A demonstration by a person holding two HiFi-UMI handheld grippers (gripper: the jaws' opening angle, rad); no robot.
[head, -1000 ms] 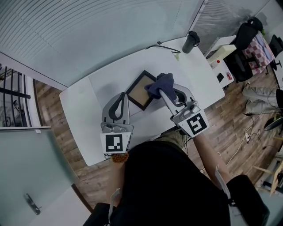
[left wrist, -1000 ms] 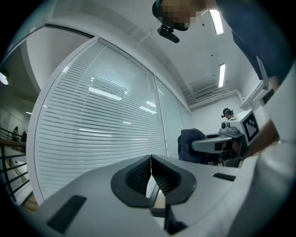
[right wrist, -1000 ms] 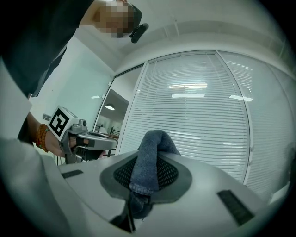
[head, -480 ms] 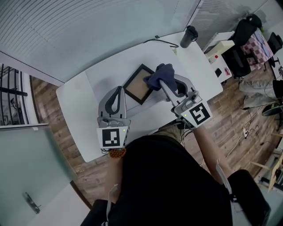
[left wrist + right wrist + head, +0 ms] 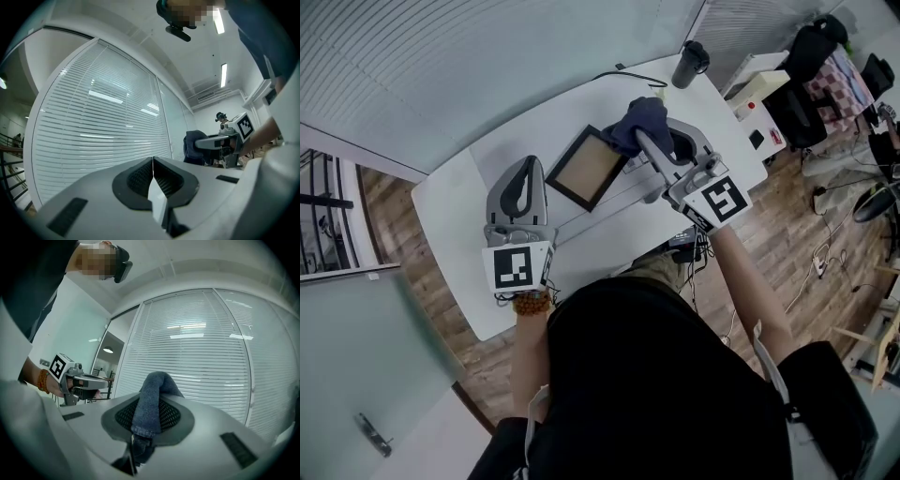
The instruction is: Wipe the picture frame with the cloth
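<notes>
Cloth [image 5: 639, 122] (blue) pinched in right hand-held gripper [image 5: 148, 414], beside frame [image 5: 587, 168].

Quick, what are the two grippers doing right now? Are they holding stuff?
Left gripper: closed, holding nothing.
Right gripper: closed on the blue cloth.

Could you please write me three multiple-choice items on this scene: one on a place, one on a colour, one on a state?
1. Where is the cloth? A on the floor; B in the right hand-held gripper; C on a chair.
2. The rim of the picture frame is: A white; B red; C black.
3. The jaws of the left hand-held gripper are: A shut, empty; B wide open; C shut on a cup.
Answers: 1 B, its jaws clamp the cloth; 2 C, the rim looks black in the head view; 3 A, the jaws meet with nothing between.
</notes>
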